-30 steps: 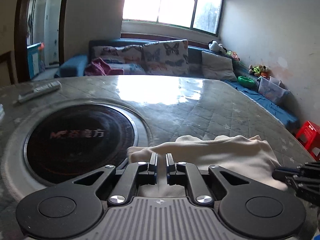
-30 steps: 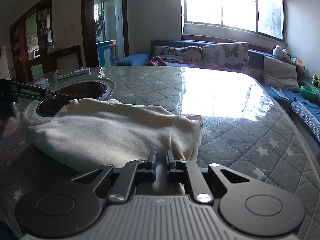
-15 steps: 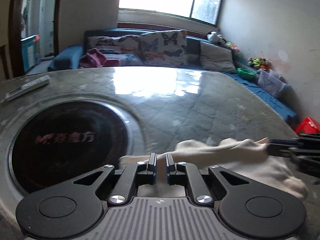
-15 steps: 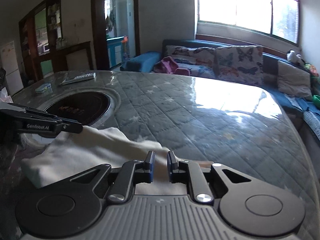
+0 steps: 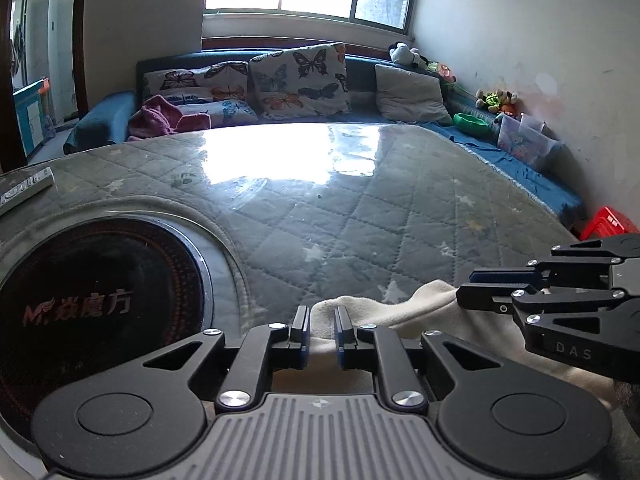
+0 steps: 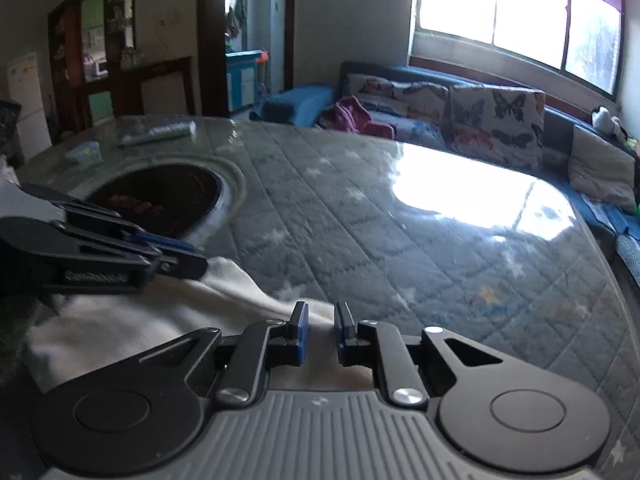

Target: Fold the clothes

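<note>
The cream garment lies bunched at the near edge of the quilted table, its long axis running left to right, and you hold its far edge with both grippers. Your left gripper and right gripper each show a narrow gap with cloth between the fingers. I judge a fold is under way, but the garment is mostly hidden, so you cannot tell how many folds remain.
</note>
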`<state>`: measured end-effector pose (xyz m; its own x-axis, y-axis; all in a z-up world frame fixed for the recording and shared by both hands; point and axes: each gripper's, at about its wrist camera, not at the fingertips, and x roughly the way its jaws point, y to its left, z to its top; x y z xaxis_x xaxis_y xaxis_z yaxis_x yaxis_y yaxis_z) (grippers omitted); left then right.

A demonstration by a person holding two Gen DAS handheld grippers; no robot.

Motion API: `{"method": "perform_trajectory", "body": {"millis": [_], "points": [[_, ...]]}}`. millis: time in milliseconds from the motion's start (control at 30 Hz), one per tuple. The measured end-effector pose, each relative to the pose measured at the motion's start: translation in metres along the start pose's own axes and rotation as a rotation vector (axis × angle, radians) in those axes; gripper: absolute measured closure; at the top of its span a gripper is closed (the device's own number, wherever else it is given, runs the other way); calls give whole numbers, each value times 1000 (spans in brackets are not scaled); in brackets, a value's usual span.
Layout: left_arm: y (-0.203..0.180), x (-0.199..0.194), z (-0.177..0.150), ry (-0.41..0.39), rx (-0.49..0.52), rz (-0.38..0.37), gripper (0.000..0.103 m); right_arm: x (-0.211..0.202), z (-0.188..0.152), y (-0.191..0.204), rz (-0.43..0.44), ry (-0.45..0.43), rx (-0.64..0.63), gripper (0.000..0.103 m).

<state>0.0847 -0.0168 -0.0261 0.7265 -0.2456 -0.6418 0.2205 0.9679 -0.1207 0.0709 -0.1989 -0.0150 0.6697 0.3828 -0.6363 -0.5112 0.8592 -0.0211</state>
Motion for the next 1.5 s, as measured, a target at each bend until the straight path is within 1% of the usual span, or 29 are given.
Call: {"method": "perform_trajectory", "body": {"millis": [100, 200, 300, 500, 633, 900, 1067, 1167, 1200, 1300, 1333, 1500], "points": [[-7, -1, 2, -9, 11, -23, 88, 0, 7, 6, 25, -8, -14, 90], [-15, 4, 1, 1, 29, -33, 88, 12, 8, 12, 32, 27, -28, 90], [-15, 12, -1, 12, 34, -31, 88, 24, 7, 13, 20, 50, -20, 90], [-15, 14, -1, 12, 42, -31, 85, 10, 9, 10, 20, 27, -23, 90], [-15, 12, -2, 4, 39, -21, 81, -17, 4, 1, -1, 0, 6, 90], [-23, -30, -17, -55, 51, -39, 80, -72, -36, 4, -37, -11, 16, 90], [-29, -69, -48, -86, 65, -63, 80, -100, -63, 12, -42, -37, 35, 90], [-33, -85, -68, -93, 67, -64, 80, -108, -76, 18, -36, -39, 41, 90], [-34, -89, -74, -95, 70, -57, 80, -109, -80, 22, -48, -41, 28, 90], [-30, -91, -88, -80, 74, -22, 80, -106, -89, 25, -77, -29, 18, 90], [-28, -89, -92, -75, 72, -11, 78, -105, -92, 24, -80, -21, 21, 90], [-25, -91, -97, -94, 60, -3, 75, -106, -95, 31, -96, -29, -7, 90]]}}
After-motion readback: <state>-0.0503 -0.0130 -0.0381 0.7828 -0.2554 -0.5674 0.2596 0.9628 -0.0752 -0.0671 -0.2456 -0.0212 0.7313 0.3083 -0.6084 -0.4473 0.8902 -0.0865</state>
